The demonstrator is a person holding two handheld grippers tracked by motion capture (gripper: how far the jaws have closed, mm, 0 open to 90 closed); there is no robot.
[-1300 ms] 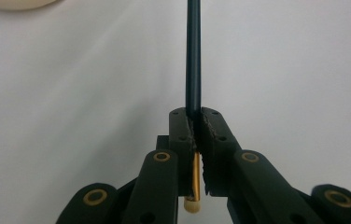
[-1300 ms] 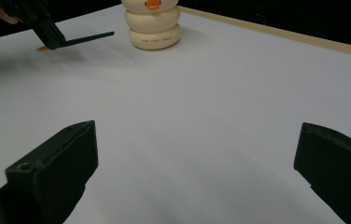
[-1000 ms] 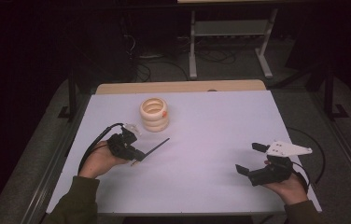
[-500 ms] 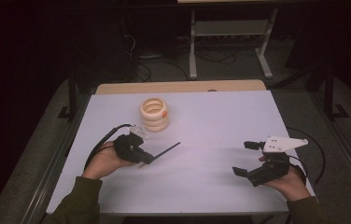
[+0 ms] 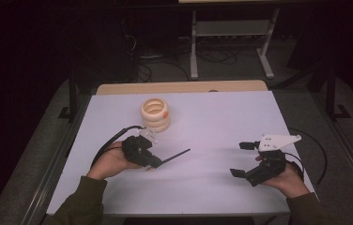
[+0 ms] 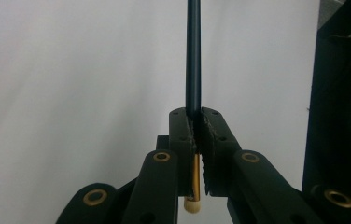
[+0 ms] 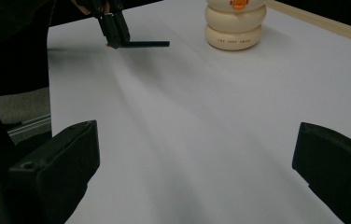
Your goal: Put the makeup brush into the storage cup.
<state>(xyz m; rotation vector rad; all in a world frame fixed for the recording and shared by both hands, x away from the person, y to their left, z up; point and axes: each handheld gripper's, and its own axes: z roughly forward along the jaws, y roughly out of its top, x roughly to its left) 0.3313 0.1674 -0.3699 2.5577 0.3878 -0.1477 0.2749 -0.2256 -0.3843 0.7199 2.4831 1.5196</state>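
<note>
A thin black rod with a gold end is clamped in my left gripper, left of the table's middle, and points right across the white tabletop. In the left gripper view the jaws are shut on the rod, its gold tip below the pads. A cream holder made of stacked rings, with an orange mark, stands behind the left hand. My right gripper is at the near right, open, with nothing between its jaws. In the right gripper view the holder and the rod are farther off.
The white tabletop has a wooden strip along its far edge. Beyond it, on the dark floor, stand a metal frame and cables. A black cable trails off the table's right edge. Rails run along both sides of the table.
My left hand has carried the rod to the right, toward the table's middle, still gripped. The right hand has barely shifted.
</note>
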